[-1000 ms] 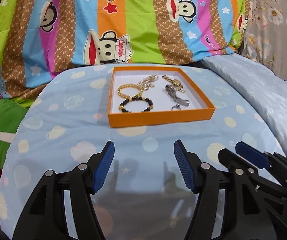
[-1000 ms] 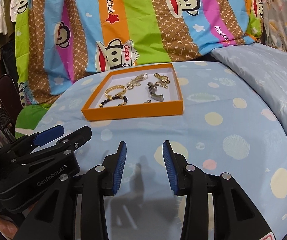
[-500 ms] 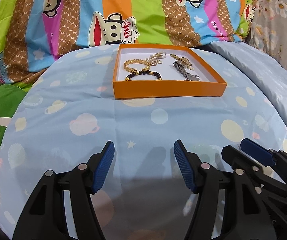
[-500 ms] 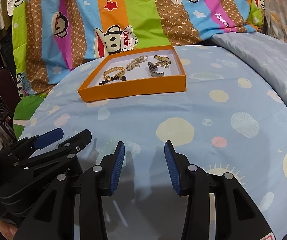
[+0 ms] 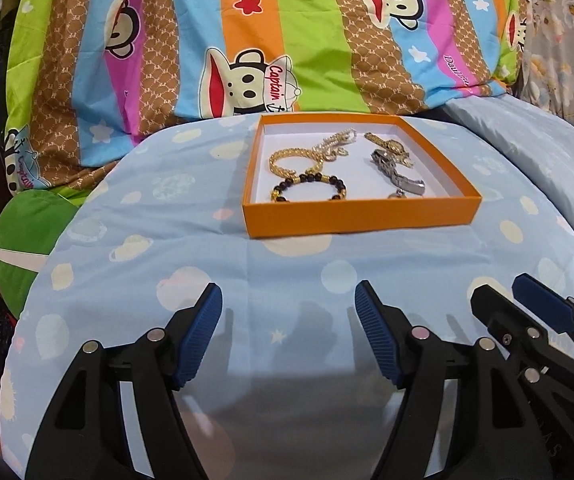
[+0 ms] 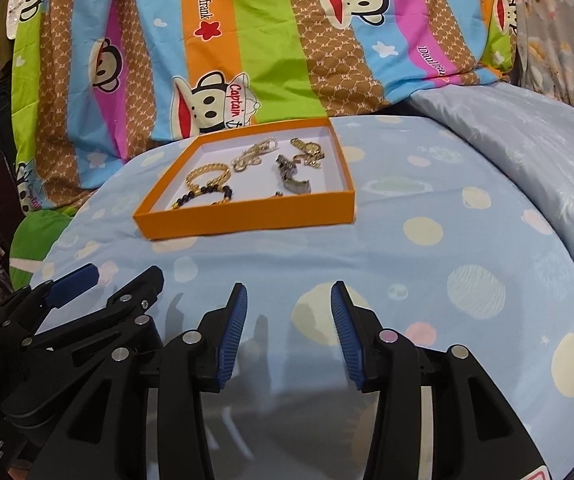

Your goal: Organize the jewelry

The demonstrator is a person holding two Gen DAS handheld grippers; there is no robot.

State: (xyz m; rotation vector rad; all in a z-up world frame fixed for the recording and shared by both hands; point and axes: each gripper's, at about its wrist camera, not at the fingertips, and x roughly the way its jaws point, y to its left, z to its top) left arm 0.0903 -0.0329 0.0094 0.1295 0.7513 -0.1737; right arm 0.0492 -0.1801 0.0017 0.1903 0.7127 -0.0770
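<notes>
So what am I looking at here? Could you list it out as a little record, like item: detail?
surface: light blue spotted sheet
container: orange tray, open, white inside
near-left in tray: black bead bracelet
behind it: gold chain bracelet
back middle: pale gold chain
right side: silver watch and gold watch, touching
left gripper: open, empty, short of tray
right gripper: open, empty, short of tray
backdrop: striped monkey-print cloth

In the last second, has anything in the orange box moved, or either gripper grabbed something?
No. Only the cameras swayed. The left gripper and right gripper are both still open and empty, short of the orange box. The jewelry, including the beaded bracelet, lies unchanged.
</notes>
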